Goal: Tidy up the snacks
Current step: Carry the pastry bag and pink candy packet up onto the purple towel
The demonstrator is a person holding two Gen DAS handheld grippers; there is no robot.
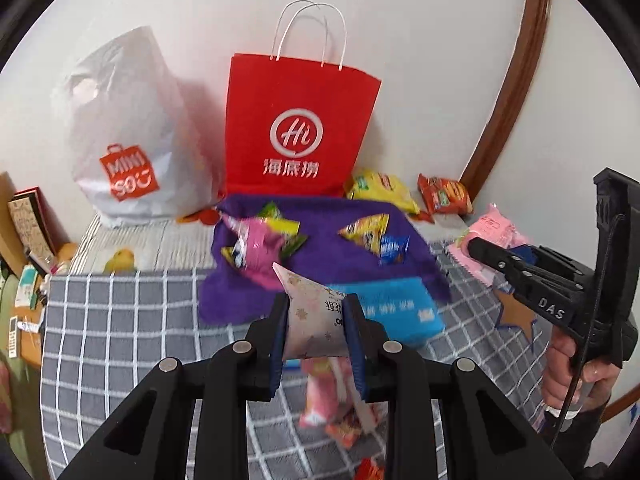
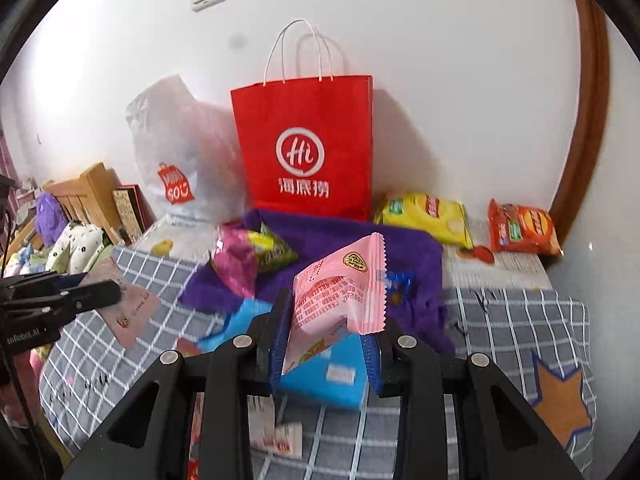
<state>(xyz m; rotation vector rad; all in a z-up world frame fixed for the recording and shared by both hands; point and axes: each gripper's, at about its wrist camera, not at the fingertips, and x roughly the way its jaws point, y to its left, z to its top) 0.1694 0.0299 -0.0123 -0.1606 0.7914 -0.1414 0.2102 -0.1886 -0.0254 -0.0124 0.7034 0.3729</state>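
Left wrist view, left to right: a white MINISO plastic bag (image 1: 132,148) slumps against the wall at ten o'clock, and a red Haidilao paper bag (image 1: 298,124) stands upright just beside it at twelve. In front of the red bag lies a purple towel (image 1: 320,240) with small snack packets on it, among them a pink packet (image 1: 256,248) at its left and a yellow triangular packet (image 1: 366,232) at its right. At centre the left gripper (image 1: 318,322) is clamped on a pale grey snowflake-print snack pack (image 1: 310,320), held above the grey checked bedspread (image 1: 120,320). A blue box (image 1: 404,312) lies just behind it. At three o'clock the right gripper (image 1: 480,250) reaches in, with a person's hand (image 1: 572,364) on its handle.

Right wrist view: the left gripper (image 2: 108,294) enters at nine o'clock with its pale pack (image 2: 128,312). At centre the right gripper (image 2: 326,322) is pinched on a pink serrated-edge snack pack (image 2: 340,292). A yellow chip bag (image 2: 424,214) and an orange chip bag (image 2: 522,226) lie by the wall at two o'clock.
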